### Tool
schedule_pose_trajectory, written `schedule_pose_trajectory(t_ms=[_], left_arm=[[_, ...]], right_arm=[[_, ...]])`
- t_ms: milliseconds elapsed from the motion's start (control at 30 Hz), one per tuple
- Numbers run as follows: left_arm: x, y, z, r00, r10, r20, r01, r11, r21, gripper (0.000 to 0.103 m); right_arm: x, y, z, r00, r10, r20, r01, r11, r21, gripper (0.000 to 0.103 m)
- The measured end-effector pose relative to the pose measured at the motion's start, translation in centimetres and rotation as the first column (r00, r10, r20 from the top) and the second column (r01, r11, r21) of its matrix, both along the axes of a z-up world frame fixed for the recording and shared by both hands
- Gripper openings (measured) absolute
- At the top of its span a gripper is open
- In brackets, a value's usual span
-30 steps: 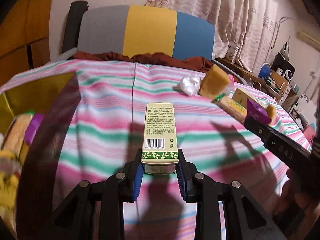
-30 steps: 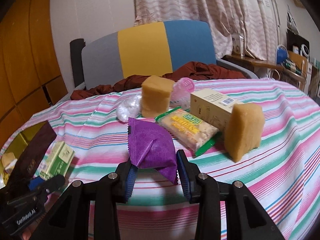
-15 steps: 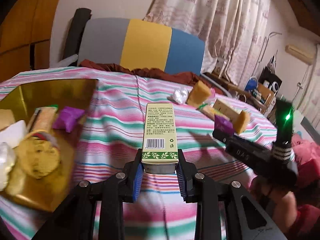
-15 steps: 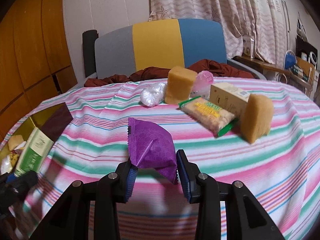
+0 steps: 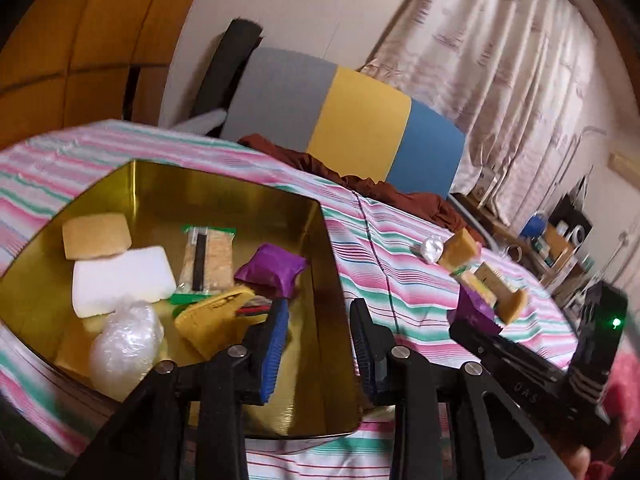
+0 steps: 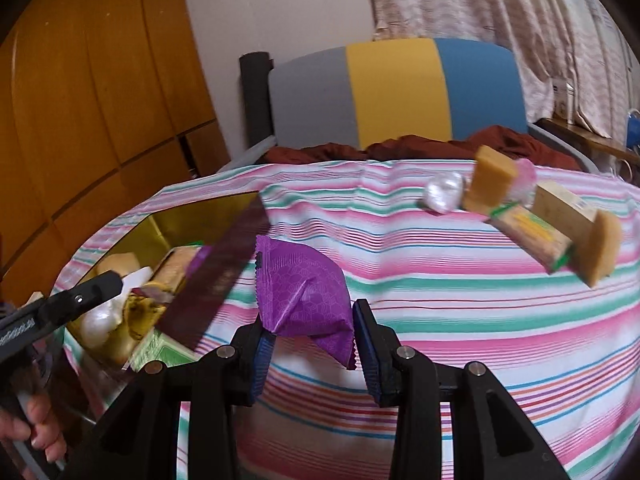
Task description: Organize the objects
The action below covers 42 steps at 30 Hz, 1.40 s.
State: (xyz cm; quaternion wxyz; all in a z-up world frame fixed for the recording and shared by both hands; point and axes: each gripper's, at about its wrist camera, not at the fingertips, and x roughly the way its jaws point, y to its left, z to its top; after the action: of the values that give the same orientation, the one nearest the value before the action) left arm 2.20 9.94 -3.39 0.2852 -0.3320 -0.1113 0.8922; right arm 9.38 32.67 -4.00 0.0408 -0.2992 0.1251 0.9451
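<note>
My left gripper (image 5: 318, 320) hovers over the near right corner of the gold tin (image 5: 224, 196), its jaws apart with nothing between them. The green box (image 6: 160, 350) shows only in the right wrist view, low at the tin's near edge below the left gripper (image 6: 100, 286); I cannot tell whether it rests or falls. My right gripper (image 6: 312, 320) is shut on a purple packet (image 6: 304, 292), held above the striped cloth just right of the tin. The tin holds sponges, a cracker pack, another purple packet (image 5: 272, 272) and a plastic wad.
On the striped tablecloth (image 6: 440, 300) to the right lie a plastic wad (image 6: 444, 194), two yellow sponges (image 6: 490, 184), a cracker pack (image 6: 532, 238) and a pale box (image 6: 564, 208). A grey, yellow and blue chair back (image 6: 392, 92) stands behind. A hand (image 6: 36, 428) grips the left tool.
The green box has left the left gripper's jaws, which now stand over the tin. Both grippers have swung left toward the tin; the right one still carries the purple packet.
</note>
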Motion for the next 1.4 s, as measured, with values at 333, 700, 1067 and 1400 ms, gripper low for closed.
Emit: schedule_pose_trajectory(t_ms=[333,700,1067,1400], left_arm=[[4.5,3.3,0.2,0.980,-0.198,-0.033,0.197,0.980,-0.035,0.068],[2.8,11.6,-0.5,0.798,-0.599,0.068,0.532,0.647,-0.546,0.077],[3.3,14.8,-1.0,0.583,-0.781,0.224,0.665,0.300,-0.684,0.066],[3.4,15.2,-3.1,0.536,-0.770,0.347,0.701,0.177,-0.691,0.063]], right_arm=[[1.6,2.8,-0.6,0.996,-0.087,0.031,0.089,0.995,-0.044,0.038],[3.9,7.0,-0.8,0.992,-0.125,0.033,0.128,0.984,-0.125,0.038],[4.2,7.6,-1.1,0.991,-0.128,0.033,0.132,0.976,-0.173,0.038],[4.2,7.6,-1.3,0.991,-0.132,0.036,0.136,0.974,-0.182,0.038]])
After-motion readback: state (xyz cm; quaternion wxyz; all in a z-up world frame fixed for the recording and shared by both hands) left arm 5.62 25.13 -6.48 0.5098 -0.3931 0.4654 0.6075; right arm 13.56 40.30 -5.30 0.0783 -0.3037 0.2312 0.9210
